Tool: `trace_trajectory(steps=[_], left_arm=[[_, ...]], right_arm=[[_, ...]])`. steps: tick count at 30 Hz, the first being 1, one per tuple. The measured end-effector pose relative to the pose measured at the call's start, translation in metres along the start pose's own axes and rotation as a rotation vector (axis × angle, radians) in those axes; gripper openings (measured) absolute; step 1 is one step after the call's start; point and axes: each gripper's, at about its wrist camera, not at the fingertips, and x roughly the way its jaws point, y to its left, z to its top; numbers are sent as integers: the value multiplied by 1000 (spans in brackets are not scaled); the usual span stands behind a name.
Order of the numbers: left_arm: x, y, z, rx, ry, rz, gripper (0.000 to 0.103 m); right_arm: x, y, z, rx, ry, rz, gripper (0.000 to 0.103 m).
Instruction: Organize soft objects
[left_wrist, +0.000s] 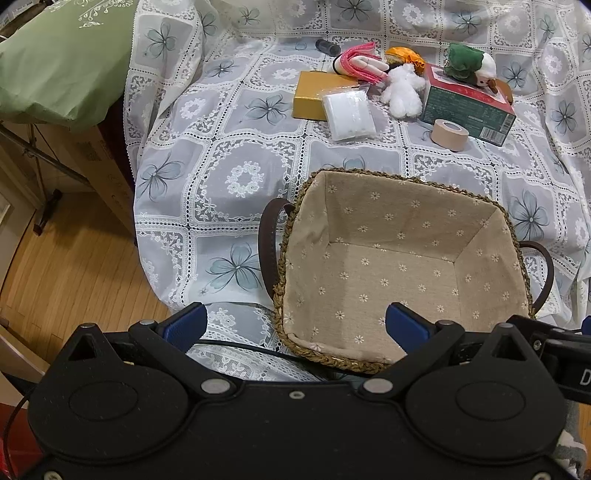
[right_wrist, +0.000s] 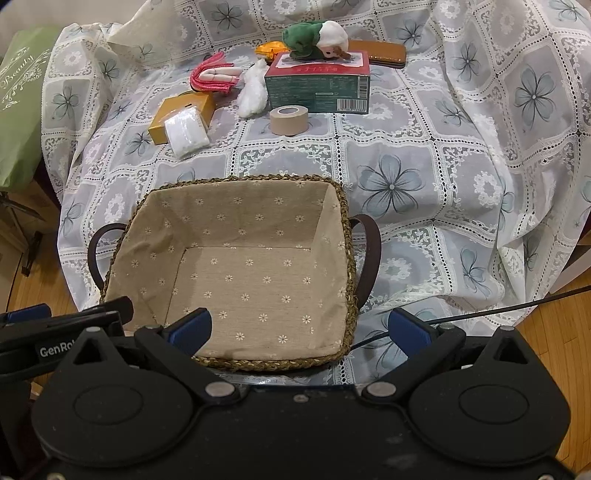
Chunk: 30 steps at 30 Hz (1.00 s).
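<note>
A cloth-lined woven basket (left_wrist: 406, 218) (right_wrist: 240, 218) with dark handles stands empty at the near edge of the lace-covered table. At the far side lie a white plush (left_wrist: 402, 92) (right_wrist: 253, 92), a green and white plush (left_wrist: 469, 64) (right_wrist: 317, 37) on a red and green box (left_wrist: 469, 107) (right_wrist: 317, 86), a pink doll (left_wrist: 360, 64) (right_wrist: 214, 77) and an orange soft item (left_wrist: 404, 57) (right_wrist: 271, 48). My left gripper (left_wrist: 295, 325) is open over the basket's near left corner. My right gripper (right_wrist: 301, 328) is open over the basket's near right corner. Both are empty.
A yellow box (left_wrist: 314, 96) (right_wrist: 184, 110) carries a white packet (left_wrist: 349, 114) (right_wrist: 186, 133). A tape roll (left_wrist: 448, 134) (right_wrist: 288, 120) lies by the red and green box. A brown case (right_wrist: 380, 51) sits behind it. A green bag (left_wrist: 62, 62) hangs left. Wooden floor lies below.
</note>
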Motion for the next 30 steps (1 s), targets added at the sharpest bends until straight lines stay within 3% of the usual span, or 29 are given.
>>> trace_trajectory(steps=[30], left_arm=[[2,0,-2,5,6,-10,100]], right_arm=[[7,0,0,10,37,34,102]])
